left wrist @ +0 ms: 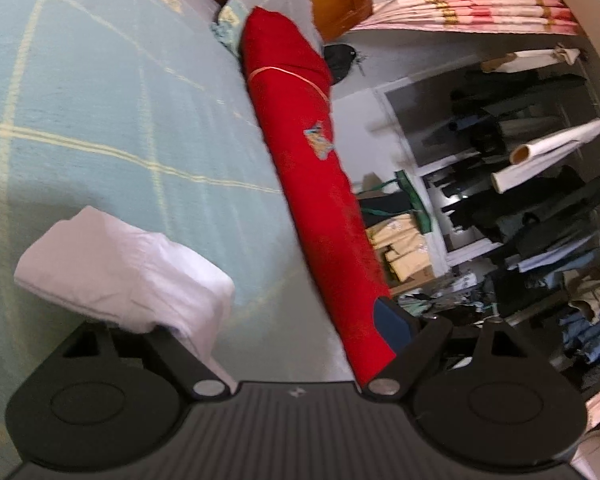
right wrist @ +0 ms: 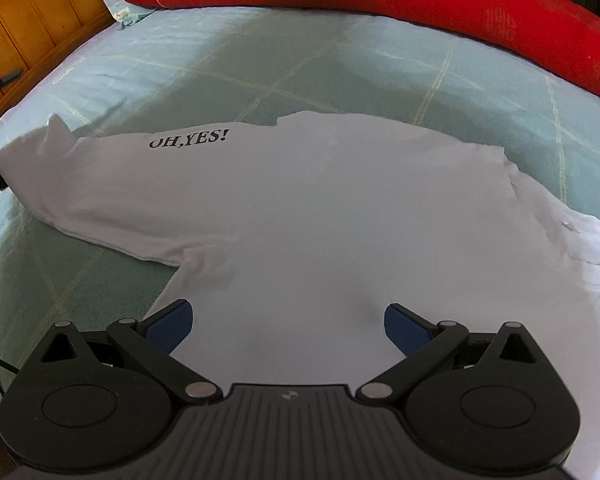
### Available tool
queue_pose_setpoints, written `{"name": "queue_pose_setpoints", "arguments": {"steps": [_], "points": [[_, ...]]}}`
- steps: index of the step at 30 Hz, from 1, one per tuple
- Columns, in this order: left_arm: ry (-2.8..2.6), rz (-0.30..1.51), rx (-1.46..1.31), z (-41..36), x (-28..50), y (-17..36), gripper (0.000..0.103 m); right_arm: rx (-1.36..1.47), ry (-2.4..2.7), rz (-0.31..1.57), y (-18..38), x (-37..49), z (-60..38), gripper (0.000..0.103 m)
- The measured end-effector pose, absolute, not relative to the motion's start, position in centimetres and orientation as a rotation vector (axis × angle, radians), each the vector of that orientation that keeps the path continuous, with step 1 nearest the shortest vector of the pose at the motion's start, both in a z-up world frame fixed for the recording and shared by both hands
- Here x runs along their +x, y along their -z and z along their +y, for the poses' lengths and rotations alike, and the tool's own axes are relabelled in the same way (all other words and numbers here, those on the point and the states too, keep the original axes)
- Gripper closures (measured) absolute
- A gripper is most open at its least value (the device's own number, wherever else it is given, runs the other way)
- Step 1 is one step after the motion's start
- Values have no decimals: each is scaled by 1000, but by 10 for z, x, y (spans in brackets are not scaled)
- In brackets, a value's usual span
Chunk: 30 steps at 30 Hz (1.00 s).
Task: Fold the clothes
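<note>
A white T-shirt (right wrist: 300, 208) printed "OH,YES!" lies spread on the bed, one folded part reaching out to the left. My right gripper (right wrist: 288, 320) hovers over the shirt's near part, jaws wide apart, with flat cloth below them and nothing pinched. In the left wrist view a bunched end of the white T-shirt (left wrist: 132, 276) lies at the lower left and drapes over one finger, hiding it. My left gripper (left wrist: 280, 320) stands wide open. Its other blue pad (left wrist: 394, 324) is bare, seen against the red bolster.
The bed carries a pale green checked sheet (right wrist: 260, 64). A long red bolster (left wrist: 300, 160) runs along its far side, and the same red bolster (right wrist: 420, 4) shows in the right wrist view. A wooden headboard (right wrist: 24, 24) stands at the left. Beyond the bed are open shelves crowded with clothes (left wrist: 540, 240).
</note>
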<state>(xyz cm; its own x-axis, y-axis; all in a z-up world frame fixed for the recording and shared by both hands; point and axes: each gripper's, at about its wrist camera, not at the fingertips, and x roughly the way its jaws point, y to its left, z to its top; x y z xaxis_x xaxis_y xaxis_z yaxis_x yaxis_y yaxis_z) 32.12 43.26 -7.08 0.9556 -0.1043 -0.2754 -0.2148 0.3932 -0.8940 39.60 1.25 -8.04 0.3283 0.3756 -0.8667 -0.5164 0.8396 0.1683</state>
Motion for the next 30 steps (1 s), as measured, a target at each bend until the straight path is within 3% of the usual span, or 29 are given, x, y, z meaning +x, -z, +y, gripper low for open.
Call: {"name": "queue_pose_setpoints", "arguments": {"steps": [9,20,30], "points": [[5,346,-1122,376,337,39,19,-114,-584,1099,80,390,-16,0],[52,443,-961,307,363,11,19,-238,-684,1321,70,389,-50,0],[104,467,-880,260,372,-2,19,-301,-695,1309,58,392,-68,0]]}}
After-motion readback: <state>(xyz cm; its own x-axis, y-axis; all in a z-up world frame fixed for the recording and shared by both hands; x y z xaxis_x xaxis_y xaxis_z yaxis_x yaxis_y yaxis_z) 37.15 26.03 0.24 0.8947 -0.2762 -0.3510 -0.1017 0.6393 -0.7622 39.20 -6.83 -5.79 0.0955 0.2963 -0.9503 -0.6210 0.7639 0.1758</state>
